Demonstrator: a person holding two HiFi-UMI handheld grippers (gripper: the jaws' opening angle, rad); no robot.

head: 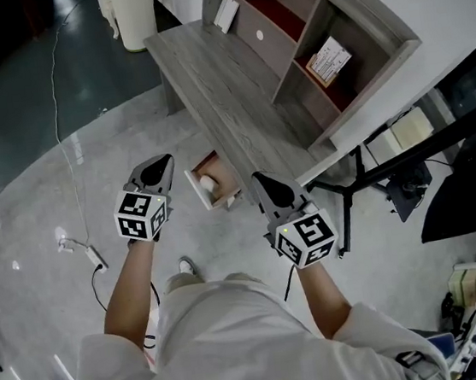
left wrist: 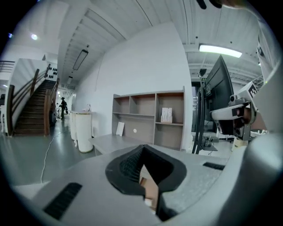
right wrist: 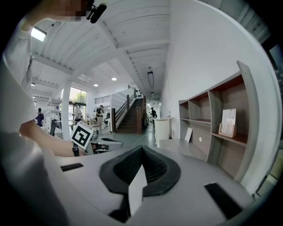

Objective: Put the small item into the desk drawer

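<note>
Apparently you are at the end of the task. The desk (head: 208,85) with its shelf (head: 285,15) stands in front of you, and the drawer (head: 196,190) is pulled out. The left gripper (head: 162,163) and the right gripper (head: 260,176) hang on either side of the drawer, both with jaws pressed together and holding nothing. The small white item (head: 208,182) lies inside the drawer, so I judge that the placing is done. The next move is probably to push the drawer front shut with one closed gripper, straight toward the desk. A printed card (head: 328,61) stands in the shelf, but its writing is too small to read.
</note>
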